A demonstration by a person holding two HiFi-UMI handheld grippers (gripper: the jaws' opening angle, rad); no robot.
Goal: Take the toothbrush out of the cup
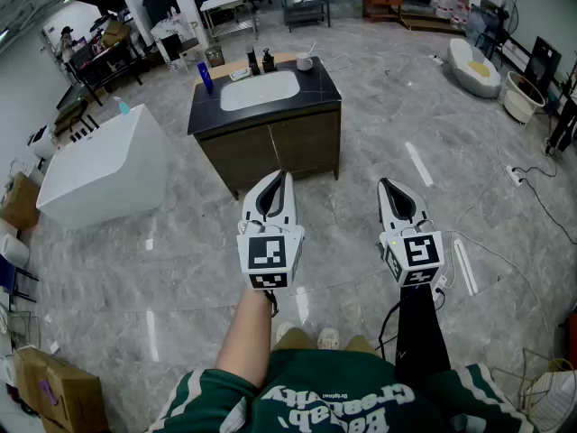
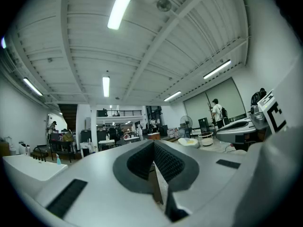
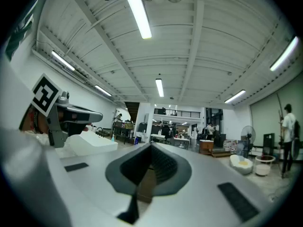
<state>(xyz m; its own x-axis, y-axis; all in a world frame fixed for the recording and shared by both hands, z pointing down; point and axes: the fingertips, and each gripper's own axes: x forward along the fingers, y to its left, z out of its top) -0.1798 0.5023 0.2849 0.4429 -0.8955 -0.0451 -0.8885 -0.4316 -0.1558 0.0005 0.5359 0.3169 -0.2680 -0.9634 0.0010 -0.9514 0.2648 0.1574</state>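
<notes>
Left tongs (image 1: pixel 287 177) and right tongs (image 1: pixel 384 184) are closed, empty; the toothbrush (image 1: pixel 312 50) in the distant cup (image 1: pixel 304 62) is barely discernible.

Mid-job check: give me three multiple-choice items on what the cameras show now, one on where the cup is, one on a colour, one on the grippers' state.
1. Where does the cup with the toothbrush stand?
A. On the countertop, at its far edge, right of the basin
B. On the floor
C. In the bathtub

2. What colour is the countertop?
A. White
B. Black
C. Green

3. How are the left gripper and the right gripper?
A. Both shut and empty
B. The left one is shut on the toothbrush
C. Both wide open

Answers:
1 A: the head view shows the white cup on the counter beyond the basin.
2 B: the top is dark around the white basin.
3 A: each gripper view shows its jaws together with nothing between them.
</notes>
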